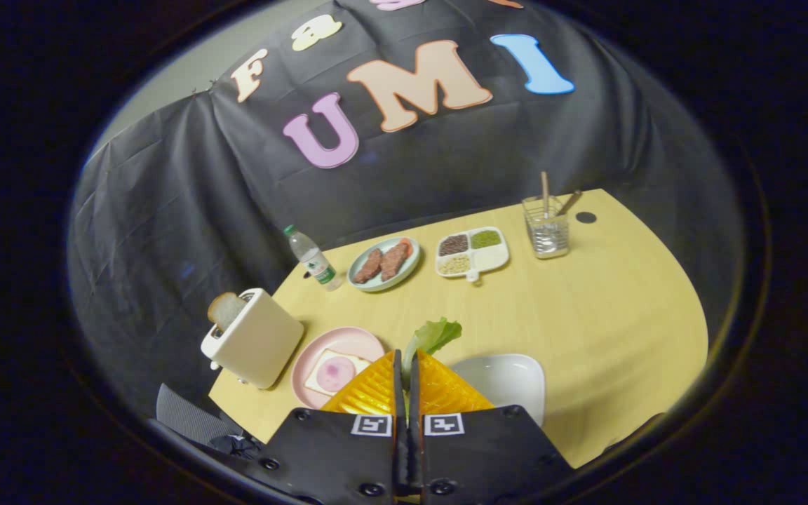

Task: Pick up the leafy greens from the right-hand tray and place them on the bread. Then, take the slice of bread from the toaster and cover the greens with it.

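My gripper [405, 358] is shut on the leafy greens [435, 335], which stick up from between the fingertips, held above the wooden table [586, 322]. Just left of the fingers lies a pink plate [334, 342] with a slice of bread [334, 372] topped by a pink round of ham. Just right of the fingers sits the white tray [506, 379], bare inside. Further left stands a cream toaster [253, 338] with a bread slice [224, 309] poking out of its slot.
Beyond the fingers are a water bottle [313, 259], a pale green plate of meat slices [384, 263], a white divided dish of grains [472, 251] and a clear holder with sticks [546, 226]. The black cloth wall rises behind the table.
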Tool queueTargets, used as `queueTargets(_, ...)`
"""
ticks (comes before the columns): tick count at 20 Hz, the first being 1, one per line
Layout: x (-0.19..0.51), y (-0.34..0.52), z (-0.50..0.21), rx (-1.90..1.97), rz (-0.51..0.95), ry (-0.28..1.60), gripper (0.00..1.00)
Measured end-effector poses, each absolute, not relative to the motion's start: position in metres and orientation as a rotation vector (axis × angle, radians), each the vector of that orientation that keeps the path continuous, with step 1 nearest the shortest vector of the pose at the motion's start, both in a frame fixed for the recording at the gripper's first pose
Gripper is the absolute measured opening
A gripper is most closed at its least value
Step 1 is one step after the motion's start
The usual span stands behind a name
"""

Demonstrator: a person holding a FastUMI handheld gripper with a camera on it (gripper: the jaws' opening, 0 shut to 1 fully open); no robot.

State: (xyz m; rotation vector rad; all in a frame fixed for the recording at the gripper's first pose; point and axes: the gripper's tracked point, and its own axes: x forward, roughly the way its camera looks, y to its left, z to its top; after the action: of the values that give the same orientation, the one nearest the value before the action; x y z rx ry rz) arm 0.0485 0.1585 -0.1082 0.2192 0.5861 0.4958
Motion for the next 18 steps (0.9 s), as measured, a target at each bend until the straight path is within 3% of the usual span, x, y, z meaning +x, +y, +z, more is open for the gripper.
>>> queueTargets(11, 0.031, 0.294, -0.103, 0.249, 0.711, 0.615, 0.03)
queueTargets(18, 0.034, 0.332, -0.157, 0.234, 0.719, 0.714, 0.03)
